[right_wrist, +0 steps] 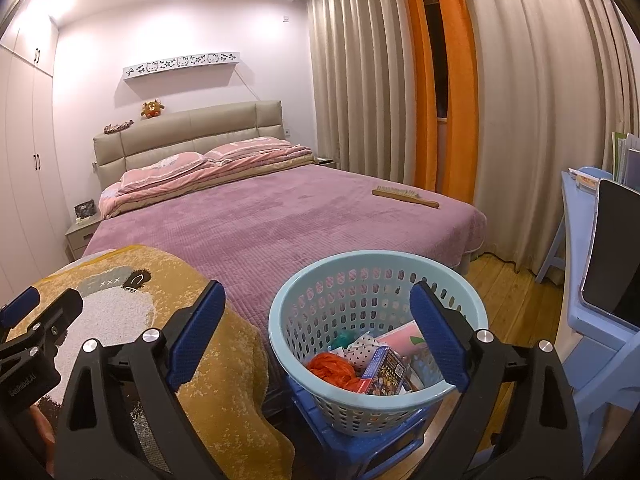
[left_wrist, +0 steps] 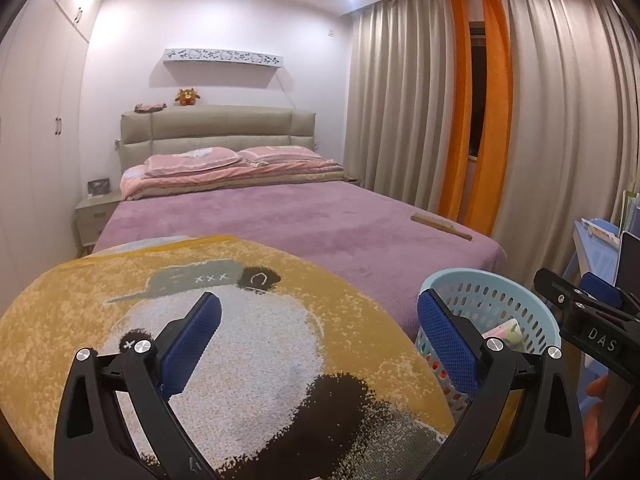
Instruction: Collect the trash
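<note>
1. Both grippers hang over the foot of the bed (right_wrist: pixel 280 216), and neither one has anything in it.
2. The left gripper (left_wrist: pixel 318 334) has its blue pads spread wide over a yellow rug (left_wrist: pixel 224 320) with a panda face, which is draped over the bed's foot-end corner. Nothing sits between the pads.
3. The right gripper (right_wrist: pixel 316 320) is spread just as wide, right above the light blue basket (right_wrist: pixel 304 360), gripping nothing.
4. The basket sits on a blue stool (right_wrist: pixel 360 446) just beside the bed's foot edge, next to the rug.
5. The trash is in the basket: an orange crumpled bag (right_wrist: pixel 334 366), a small dark printed box (right_wrist: pixel 386 372), a polka-dot scrap (right_wrist: pixel 360 346), something teal (right_wrist: pixel 344 338) and a pink package (right_wrist: pixel 400 340).
6. A wooden brush (right_wrist: pixel 404 197) lies near the bed's curtain-side edge, well apart from the basket.
</note>
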Demonstrator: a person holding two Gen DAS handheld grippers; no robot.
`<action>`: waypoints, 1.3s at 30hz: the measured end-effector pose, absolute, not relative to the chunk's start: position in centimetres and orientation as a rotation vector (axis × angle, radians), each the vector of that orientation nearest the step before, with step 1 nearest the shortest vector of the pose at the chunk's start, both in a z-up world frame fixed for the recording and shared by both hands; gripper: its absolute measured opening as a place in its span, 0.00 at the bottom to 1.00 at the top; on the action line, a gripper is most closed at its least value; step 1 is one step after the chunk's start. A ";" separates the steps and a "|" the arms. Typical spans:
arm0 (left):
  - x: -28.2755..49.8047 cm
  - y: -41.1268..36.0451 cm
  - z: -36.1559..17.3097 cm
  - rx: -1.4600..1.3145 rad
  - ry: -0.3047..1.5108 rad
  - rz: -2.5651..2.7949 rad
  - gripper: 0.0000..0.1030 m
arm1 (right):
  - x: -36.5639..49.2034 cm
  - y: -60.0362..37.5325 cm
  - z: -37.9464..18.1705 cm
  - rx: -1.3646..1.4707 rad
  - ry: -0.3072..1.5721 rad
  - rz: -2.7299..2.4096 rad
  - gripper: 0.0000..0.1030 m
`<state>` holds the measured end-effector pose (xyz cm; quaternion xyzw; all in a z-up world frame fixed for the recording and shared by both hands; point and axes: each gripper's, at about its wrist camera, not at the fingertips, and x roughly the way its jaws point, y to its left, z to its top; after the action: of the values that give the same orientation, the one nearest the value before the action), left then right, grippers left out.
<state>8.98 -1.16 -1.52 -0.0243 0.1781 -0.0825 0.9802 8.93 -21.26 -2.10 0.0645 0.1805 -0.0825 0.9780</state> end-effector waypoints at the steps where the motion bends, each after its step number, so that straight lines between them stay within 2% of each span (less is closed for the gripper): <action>1: 9.0 -1.2 -1.5 -0.049 0.360 -0.168 0.93 | 8.9 -21.3 -2.1 0.129 0.364 -0.166 0.87; 39: 9.0 -1.3 -1.6 -0.040 0.359 -0.188 0.93 | 8.8 -20.8 -2.2 0.136 0.370 -0.158 0.87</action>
<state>9.02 -1.32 -1.60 -0.0198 0.1781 -0.0935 0.9794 8.80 -20.79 -2.17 0.0673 0.1837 -0.0785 0.9775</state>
